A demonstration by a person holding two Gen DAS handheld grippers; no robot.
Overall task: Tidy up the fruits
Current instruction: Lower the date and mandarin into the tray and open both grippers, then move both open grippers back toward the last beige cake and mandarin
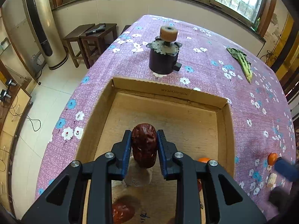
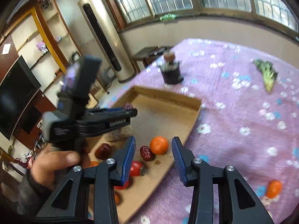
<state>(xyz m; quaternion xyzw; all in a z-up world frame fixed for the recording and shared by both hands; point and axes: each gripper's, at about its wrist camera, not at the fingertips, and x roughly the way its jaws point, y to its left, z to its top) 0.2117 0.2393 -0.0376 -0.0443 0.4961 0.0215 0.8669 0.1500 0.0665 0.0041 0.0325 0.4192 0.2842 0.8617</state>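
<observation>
My left gripper (image 1: 143, 136) is shut on a dark red jujube (image 1: 144, 145) and holds it above the cardboard box (image 1: 168, 91). In the right wrist view the left gripper (image 2: 129, 112) hovers over the box (image 2: 194, 117), which holds an orange (image 2: 159, 145), a jujube (image 2: 146, 153), another dark red fruit (image 2: 103, 150) and a red persimmon (image 2: 136, 168). My right gripper (image 2: 153, 145) is open and empty above the box's near right edge. A small orange fruit (image 2: 274, 189) lies on the cloth outside the box, also in the left wrist view (image 1: 272, 158).
A purple floral cloth (image 1: 252, 130) covers the table. A dark motor with a tan wheel (image 1: 164, 56) stands beyond the box. A green leafy vegetable (image 1: 242, 63) lies at the far right. A pale piece (image 1: 271, 180) lies near the small orange fruit. Stools stand left of the table.
</observation>
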